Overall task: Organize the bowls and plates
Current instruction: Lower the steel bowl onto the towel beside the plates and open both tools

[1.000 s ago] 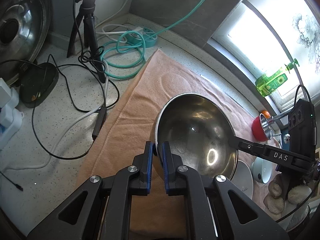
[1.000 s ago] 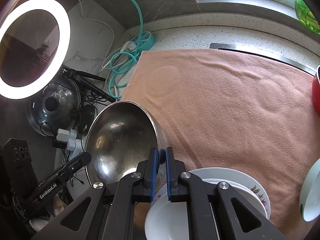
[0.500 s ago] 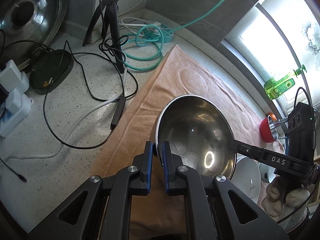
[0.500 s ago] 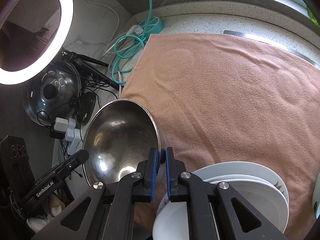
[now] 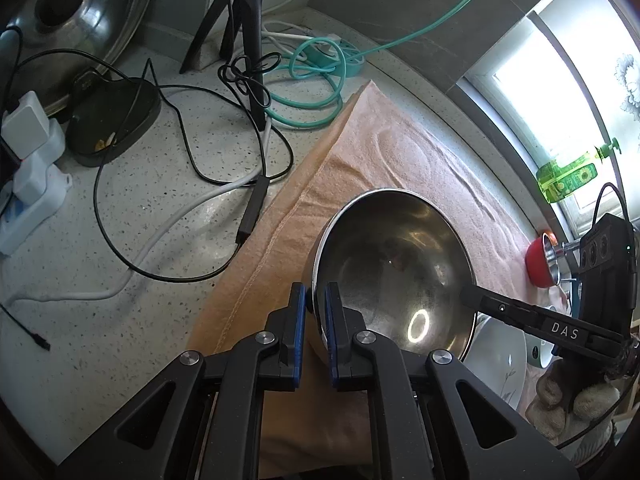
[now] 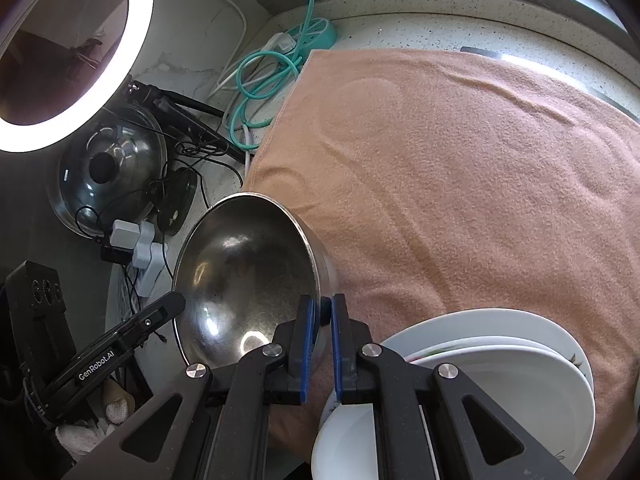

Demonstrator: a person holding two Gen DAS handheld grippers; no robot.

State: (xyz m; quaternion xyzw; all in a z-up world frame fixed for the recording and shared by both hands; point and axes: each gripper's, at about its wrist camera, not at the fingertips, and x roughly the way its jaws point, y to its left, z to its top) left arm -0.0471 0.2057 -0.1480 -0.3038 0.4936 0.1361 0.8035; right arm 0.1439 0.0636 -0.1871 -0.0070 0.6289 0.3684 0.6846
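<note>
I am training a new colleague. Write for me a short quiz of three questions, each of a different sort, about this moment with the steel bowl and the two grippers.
1. True or false: only the left gripper grips the steel bowl.
2. Multiple choice: In the right wrist view, what lies just right of the right gripper? A) a glass pot lid B) stacked white plates C) a ring light
3. Fill in: the bowl is held above the edge of a peach-coloured ____.

Key: 1. False; both grippers are shut on its rim, at opposite sides. 2. B. 3. towel.
</note>
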